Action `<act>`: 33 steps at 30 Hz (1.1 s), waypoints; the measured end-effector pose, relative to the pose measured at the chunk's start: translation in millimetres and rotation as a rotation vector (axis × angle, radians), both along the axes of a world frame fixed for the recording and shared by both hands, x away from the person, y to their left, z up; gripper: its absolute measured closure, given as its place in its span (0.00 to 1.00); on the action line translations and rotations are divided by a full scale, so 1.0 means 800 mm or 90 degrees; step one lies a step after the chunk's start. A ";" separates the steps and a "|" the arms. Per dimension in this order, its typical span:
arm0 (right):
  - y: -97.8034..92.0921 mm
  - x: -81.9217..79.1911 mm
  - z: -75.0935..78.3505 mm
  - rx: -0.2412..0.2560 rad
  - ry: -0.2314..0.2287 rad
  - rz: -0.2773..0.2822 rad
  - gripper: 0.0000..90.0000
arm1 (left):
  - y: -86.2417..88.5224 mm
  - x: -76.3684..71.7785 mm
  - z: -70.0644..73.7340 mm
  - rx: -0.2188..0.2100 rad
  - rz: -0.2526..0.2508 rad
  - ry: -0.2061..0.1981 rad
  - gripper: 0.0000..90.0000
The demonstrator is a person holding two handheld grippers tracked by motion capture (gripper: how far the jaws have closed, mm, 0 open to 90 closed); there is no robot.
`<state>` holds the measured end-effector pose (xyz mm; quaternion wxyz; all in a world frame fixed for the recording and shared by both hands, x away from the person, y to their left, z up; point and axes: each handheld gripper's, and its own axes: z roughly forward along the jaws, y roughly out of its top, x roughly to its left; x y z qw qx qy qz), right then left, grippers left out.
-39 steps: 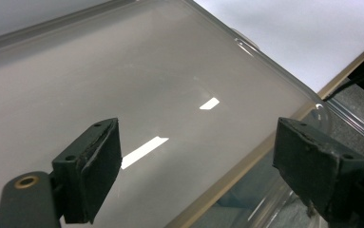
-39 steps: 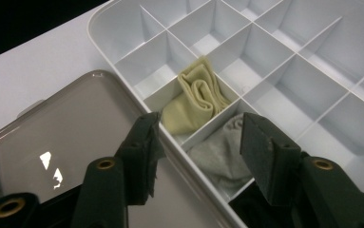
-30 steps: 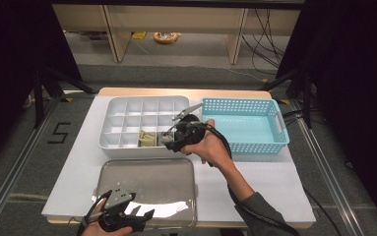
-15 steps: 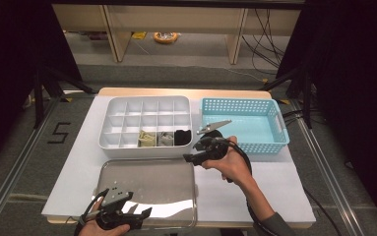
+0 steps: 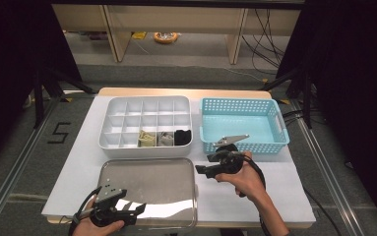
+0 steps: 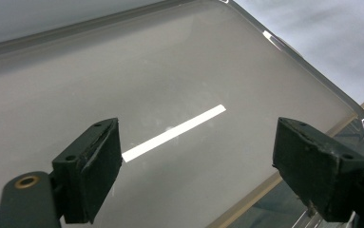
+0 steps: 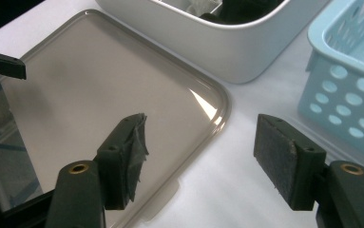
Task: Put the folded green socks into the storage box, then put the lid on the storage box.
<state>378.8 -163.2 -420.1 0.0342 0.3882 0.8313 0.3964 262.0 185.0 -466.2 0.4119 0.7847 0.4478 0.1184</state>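
Note:
A white divided organizer [image 5: 146,105] stands at the back left of the table. Its front row holds an olive piece [image 5: 146,138], a grey piece [image 5: 165,139] and a black piece [image 5: 182,136]. My right gripper [image 5: 202,169] hovers open and empty just right of the steel tray [image 5: 149,184]. In the right gripper view, that gripper [image 7: 203,147] spans the steel tray's corner [image 7: 217,102], with the organizer's wall [image 7: 227,45] ahead. My left gripper [image 5: 136,212] rests open at the tray's near edge. In the left gripper view, this gripper [image 6: 198,147] is over the bare tray floor [image 6: 170,85].
A light blue perforated basket [image 5: 242,105] sits right of the organizer, also seen in the right gripper view [image 7: 350,80]. A white mat [image 5: 255,191] covers the table. The table's front edge lies just behind my left gripper.
My right gripper has pulled back from the organizer toward the near side, down beside the steel tray. A black piece now lies in the organizer's front row. The left gripper stayed put.

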 end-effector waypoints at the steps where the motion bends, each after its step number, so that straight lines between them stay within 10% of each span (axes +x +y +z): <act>1: -0.002 -0.002 0.000 -0.007 0.013 0.003 0.39 | 0.000 0.000 0.000 -0.004 0.008 0.000 0.18; 33: -0.017 -0.050 -0.046 0.028 0.083 0.014 0.29 | 0.080 0.013 0.002 -0.035 0.131 0.018 0.29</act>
